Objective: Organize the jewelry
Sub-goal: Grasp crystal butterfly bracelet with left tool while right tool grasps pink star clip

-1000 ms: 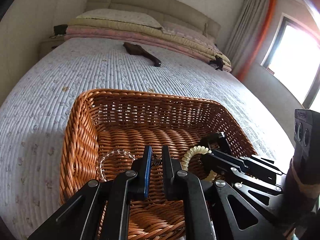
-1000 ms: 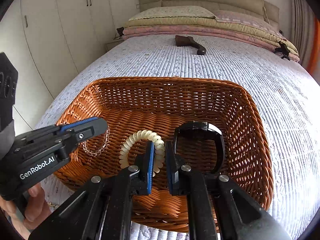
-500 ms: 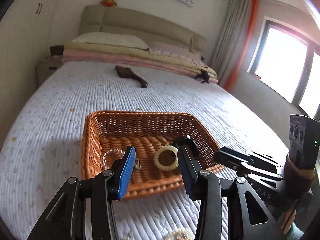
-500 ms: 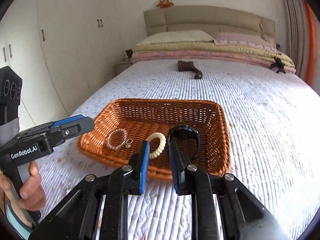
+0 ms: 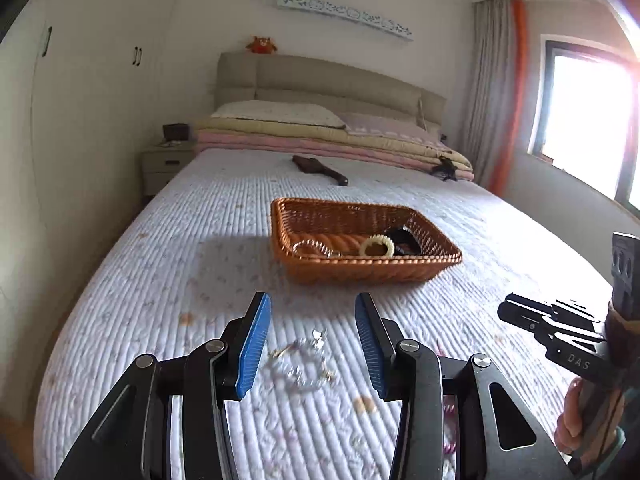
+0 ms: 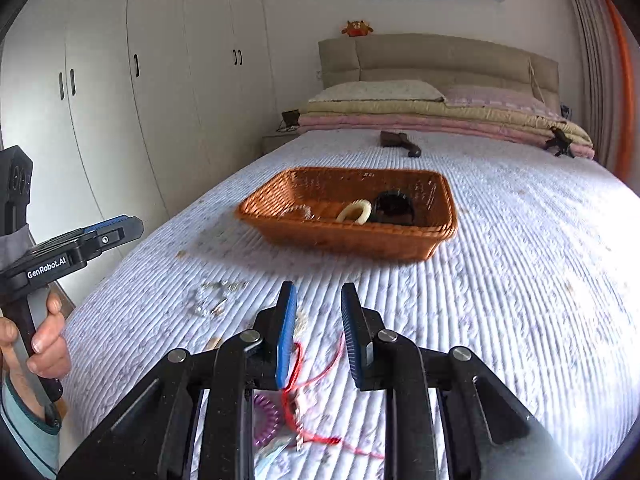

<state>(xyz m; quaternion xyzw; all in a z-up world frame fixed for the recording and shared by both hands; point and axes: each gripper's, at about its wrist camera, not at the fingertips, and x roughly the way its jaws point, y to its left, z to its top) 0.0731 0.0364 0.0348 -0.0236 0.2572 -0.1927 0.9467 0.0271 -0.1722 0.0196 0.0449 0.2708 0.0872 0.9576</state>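
Note:
A brown wicker basket (image 5: 360, 256) (image 6: 352, 236) sits mid-bed. It holds a clear bead bracelet (image 5: 310, 247), a cream coil bracelet (image 5: 377, 245) (image 6: 354, 213) and a black watch (image 5: 404, 240) (image 6: 393, 207). My left gripper (image 5: 312, 344) is open and empty above a silvery chain (image 5: 302, 364) (image 6: 214, 296) on the quilt. My right gripper (image 6: 318, 336) is open and empty above a red string necklace (image 6: 316, 380) and a purple coil band (image 6: 266, 420). The right gripper also shows in the left wrist view (image 5: 552, 328), and the left gripper in the right wrist view (image 6: 80, 248).
The white quilted bed (image 5: 200, 240) carries a dark brush (image 5: 320, 170) (image 6: 400, 142) near folded blankets (image 5: 320, 136) and pillows. A nightstand (image 5: 164, 164) and wardrobes (image 6: 120, 100) stand at left, a window (image 5: 588, 120) at right.
Both grippers have pulled back from the basket toward the near end of the bed and opened wider. The bracelets stay in the basket. Loose jewelry on the quilt has come into view.

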